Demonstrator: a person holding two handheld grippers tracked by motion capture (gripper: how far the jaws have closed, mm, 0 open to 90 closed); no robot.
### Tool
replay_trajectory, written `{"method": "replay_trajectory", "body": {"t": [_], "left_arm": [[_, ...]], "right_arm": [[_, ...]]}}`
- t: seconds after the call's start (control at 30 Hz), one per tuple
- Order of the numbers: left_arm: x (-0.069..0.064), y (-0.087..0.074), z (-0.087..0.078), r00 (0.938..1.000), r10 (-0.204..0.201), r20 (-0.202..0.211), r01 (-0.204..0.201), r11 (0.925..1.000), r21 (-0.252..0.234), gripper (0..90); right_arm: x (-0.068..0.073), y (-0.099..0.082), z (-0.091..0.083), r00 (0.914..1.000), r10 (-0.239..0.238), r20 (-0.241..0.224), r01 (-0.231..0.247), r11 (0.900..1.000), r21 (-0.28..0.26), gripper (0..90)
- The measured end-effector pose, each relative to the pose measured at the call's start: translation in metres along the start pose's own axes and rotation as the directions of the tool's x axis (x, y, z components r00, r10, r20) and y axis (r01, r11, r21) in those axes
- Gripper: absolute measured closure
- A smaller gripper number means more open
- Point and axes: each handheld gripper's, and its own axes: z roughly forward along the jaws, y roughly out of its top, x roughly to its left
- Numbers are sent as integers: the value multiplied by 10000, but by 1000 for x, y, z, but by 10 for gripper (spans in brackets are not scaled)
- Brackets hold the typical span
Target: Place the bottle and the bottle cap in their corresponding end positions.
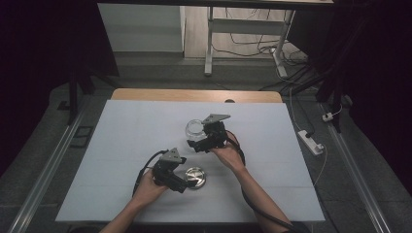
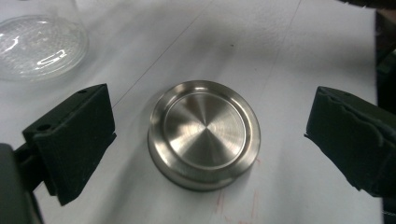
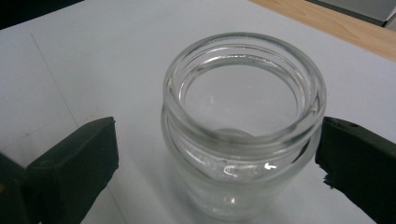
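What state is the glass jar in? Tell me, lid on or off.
Off: the glass jar stands open-mouthed, the metal lid lying apart on the table.

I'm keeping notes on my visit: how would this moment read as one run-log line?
left gripper: open around metal lid | right gripper: open around glass jar | jar: upright, uncapped

- We are looking at a lid [image 2: 204,135] showing as brushed silver steel, with fine circular lines fanning out from its centre.
- We are seeing a jar [image 3: 243,116] showing as clear, colourless glass with white glints along its rim.
- We are noting matte black pads [image 2: 77,140] on the jaws.
- We are finding the table [image 1: 126,145] covered in pale, bluish white, with a light wood strip [image 1: 194,95] running along its far edge.
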Motion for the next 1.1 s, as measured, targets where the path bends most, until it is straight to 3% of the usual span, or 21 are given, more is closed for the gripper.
{"method": "replay_trajectory", "body": {"t": [0.33,1.1], "left_arm": [[6,-6,-29,9997,-252,-67,249,9986,-460,9],[2,-27,-57,9976,-463,-524,447,9985,-302,5]], "right_arm": [[3,-4,-19,10000,0,57,1,9997,-240,0],[25,-14,-39,9992,-333,-217,336,9994,111,0]]}}
